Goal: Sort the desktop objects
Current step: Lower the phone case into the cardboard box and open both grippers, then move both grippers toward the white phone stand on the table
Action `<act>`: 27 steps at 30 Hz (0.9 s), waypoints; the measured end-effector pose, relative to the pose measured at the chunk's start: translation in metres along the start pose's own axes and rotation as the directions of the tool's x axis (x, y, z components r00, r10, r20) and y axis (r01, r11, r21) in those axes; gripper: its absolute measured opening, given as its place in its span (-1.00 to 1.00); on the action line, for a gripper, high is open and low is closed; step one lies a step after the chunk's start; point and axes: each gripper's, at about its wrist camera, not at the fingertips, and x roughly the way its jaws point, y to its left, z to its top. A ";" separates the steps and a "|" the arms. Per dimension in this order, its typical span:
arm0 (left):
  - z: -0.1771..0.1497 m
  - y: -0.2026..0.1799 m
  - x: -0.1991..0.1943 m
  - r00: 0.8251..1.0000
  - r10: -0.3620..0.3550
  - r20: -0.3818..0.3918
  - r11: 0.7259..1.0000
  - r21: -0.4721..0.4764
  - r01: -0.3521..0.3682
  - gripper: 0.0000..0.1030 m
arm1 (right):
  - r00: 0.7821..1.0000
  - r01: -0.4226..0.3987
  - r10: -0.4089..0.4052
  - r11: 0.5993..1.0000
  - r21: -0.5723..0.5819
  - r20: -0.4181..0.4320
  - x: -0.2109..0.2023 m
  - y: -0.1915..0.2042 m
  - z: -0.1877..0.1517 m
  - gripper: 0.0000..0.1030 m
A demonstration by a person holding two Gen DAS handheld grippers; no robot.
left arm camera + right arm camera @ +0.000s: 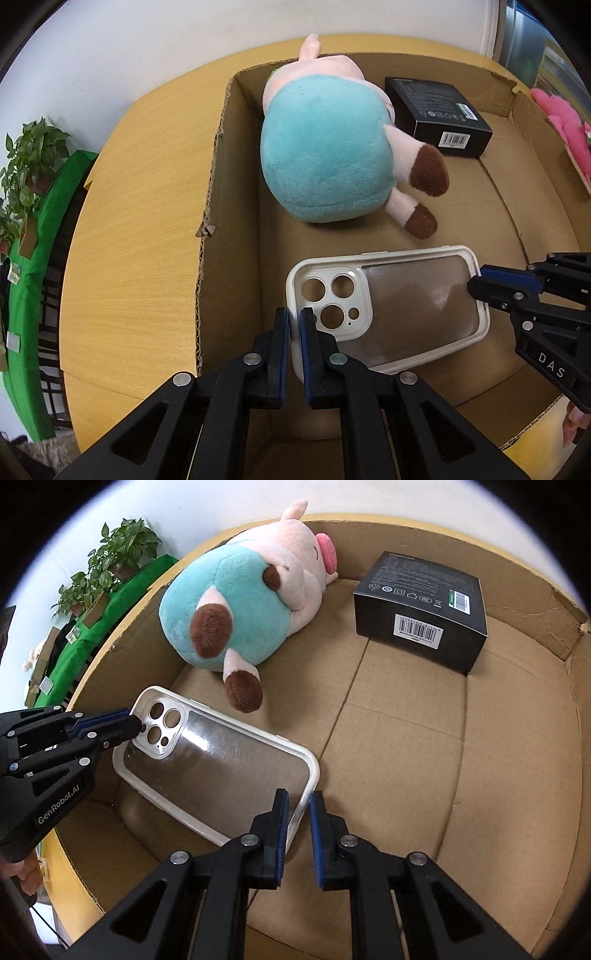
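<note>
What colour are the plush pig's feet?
Brown feet on the plush pig; the right wrist view shows them best.

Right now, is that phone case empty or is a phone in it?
Empty: the phone case shows cardboard through its clear back and open camera holes.
</note>
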 end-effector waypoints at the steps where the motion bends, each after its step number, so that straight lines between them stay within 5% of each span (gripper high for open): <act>1: -0.001 -0.001 0.000 1.000 0.008 -0.001 1.000 0.003 -0.008 -0.90 | 1.000 0.001 -0.001 1.000 0.000 0.006 -0.002 0.000 -0.001 -0.72; 6: -0.005 -0.002 -0.006 1.000 0.011 0.008 1.000 -0.008 -0.011 -0.90 | 0.998 -0.017 0.016 1.000 0.011 0.062 -0.016 -0.004 -0.004 0.22; 8: -0.009 -0.001 -0.021 0.999 0.001 0.054 1.000 -0.022 0.000 -0.84 | 0.994 -0.018 0.017 1.000 0.013 0.105 -0.030 -0.005 -0.011 0.24; 11: -0.025 0.000 -0.066 0.976 -0.006 0.219 0.998 -0.052 0.018 -0.05 | 0.970 0.089 -0.086 0.996 -0.004 0.228 -0.069 -0.003 -0.031 0.38; 13: -0.045 -0.003 -0.109 0.925 0.021 0.380 0.996 -0.087 0.013 0.63 | 0.928 0.177 -0.165 0.984 -0.003 0.335 -0.100 0.002 -0.049 0.58; 16: -0.078 -0.012 -0.161 0.822 0.037 0.568 0.994 -0.109 0.030 0.85 | 0.829 0.272 -0.238 0.962 0.006 0.506 -0.146 0.012 -0.081 0.64; 19: -0.097 -0.020 -0.191 0.745 0.055 0.665 0.991 -0.129 0.041 0.92 | 0.770 0.324 -0.287 0.945 0.039 0.569 -0.168 0.019 -0.087 0.64; 22: -0.105 -0.025 -0.201 0.715 0.045 0.698 0.989 -0.131 0.065 0.92 | 0.758 0.343 -0.308 0.938 0.051 0.574 -0.177 0.024 -0.088 0.64; 27: -0.111 -0.026 -0.208 0.699 0.026 0.714 0.984 -0.140 0.106 0.92 | 0.746 0.353 -0.319 0.934 0.058 0.584 -0.188 0.031 -0.101 0.64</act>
